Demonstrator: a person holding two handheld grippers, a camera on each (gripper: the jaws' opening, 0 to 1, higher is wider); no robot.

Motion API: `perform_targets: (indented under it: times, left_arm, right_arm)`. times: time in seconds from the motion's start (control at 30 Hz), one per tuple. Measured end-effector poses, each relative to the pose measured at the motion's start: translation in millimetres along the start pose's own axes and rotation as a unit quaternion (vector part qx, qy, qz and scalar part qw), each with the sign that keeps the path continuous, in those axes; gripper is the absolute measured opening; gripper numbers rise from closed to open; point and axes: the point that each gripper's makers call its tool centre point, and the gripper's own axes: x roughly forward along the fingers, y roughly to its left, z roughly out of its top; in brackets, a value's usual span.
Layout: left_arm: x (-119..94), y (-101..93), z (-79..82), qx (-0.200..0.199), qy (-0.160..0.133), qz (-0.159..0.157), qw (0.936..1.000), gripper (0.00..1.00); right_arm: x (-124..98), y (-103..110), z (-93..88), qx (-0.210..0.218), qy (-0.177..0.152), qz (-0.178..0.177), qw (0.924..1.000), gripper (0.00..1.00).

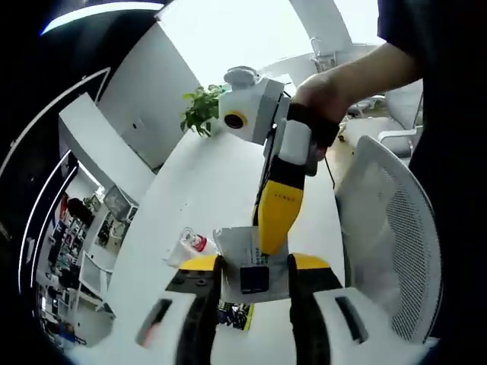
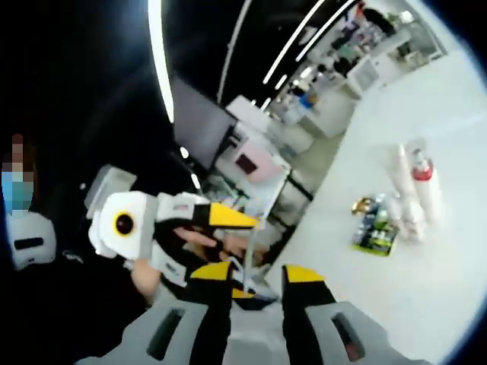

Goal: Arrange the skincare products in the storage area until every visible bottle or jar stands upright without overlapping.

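Looking along the left tool point(image 1: 251, 285), its two black-and-yellow jaws are seen spread apart, with a white sachet-like packet point(image 1: 245, 255) lying on the white worktop point(image 1: 213, 182) between the jaw tips; whether the packet is touched cannot be told. The right tool point(image 1: 274, 228) is caught coming in from above, gripped by a hand point(image 1: 323, 99), its yellow nose pointed down at that same packet. How its jaws stand cannot be told from this side. Just left of the packet a clear bottle with a red cap point(image 1: 190, 243) is seen lying on its side. A dark printed packet point(image 1: 236, 313) rests between the left tool's jaws, nearer the camera. A potted plant point(image 1: 202, 110) stands at the far end of the worktop, and a white mesh chair point(image 1: 396, 228) is set at the right.

From the right tool point(image 2: 255, 277), jaws are shown apart, nothing pinched. The left tool point(image 2: 228, 219) is seen ahead, held in a hand point(image 2: 194, 243). Well off to the right, bottles point(image 2: 415, 190) are grouped on the worktop point(image 2: 426, 289), one red-capped, with a green-and-black pack point(image 2: 374, 228) just beside them.
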Motion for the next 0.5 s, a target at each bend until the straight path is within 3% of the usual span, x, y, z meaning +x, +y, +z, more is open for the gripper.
perform_targets:
  times: [0.07,0.1,0.13,0.17,0.23,0.3,0.5]
  left_arm:
    - [5.9,-2.6,-3.1,-0.010,0.003,-0.002,0.9999,0.40]
    - [7.6,-0.1,-13.0,0.007,0.029,0.007,0.9995,0.39]
    - [6.9,4.3,-23.6,0.034,0.057,0.015,0.9977,0.35]
    - [6.7,4.6,-24.2,0.032,0.055,0.015,0.9979,0.32]
    - [0.3,7.8,-20.5,-0.009,0.031,0.028,0.9991,0.32]
    - [-6.2,7.5,-14.2,-0.038,0.001,0.020,0.9991,0.36]
    - [-8.8,8.3,-12.6,-0.044,-0.003,0.020,0.9988,0.37]
  right_arm:
    - [12.2,-2.1,10.3,0.011,-0.025,0.009,0.9996,0.00]
    - [23.2,1.2,8.9,0.040,-0.016,0.016,0.9989,0.00]
    - [28.6,4.6,7.9,0.019,-0.012,0.020,0.9995,0.00]
    - [31.6,7.0,9.1,-0.014,-0.010,0.024,0.9996,0.00]
    - [28.9,8.4,11.3,-0.009,-0.015,0.018,0.9997,0.00]
    - [24.5,6.9,12.0,-0.007,-0.016,0.023,0.9996,0.00]
    - [22.2,4.8,16.1,-0.006,-0.028,0.024,0.9993,0.00]
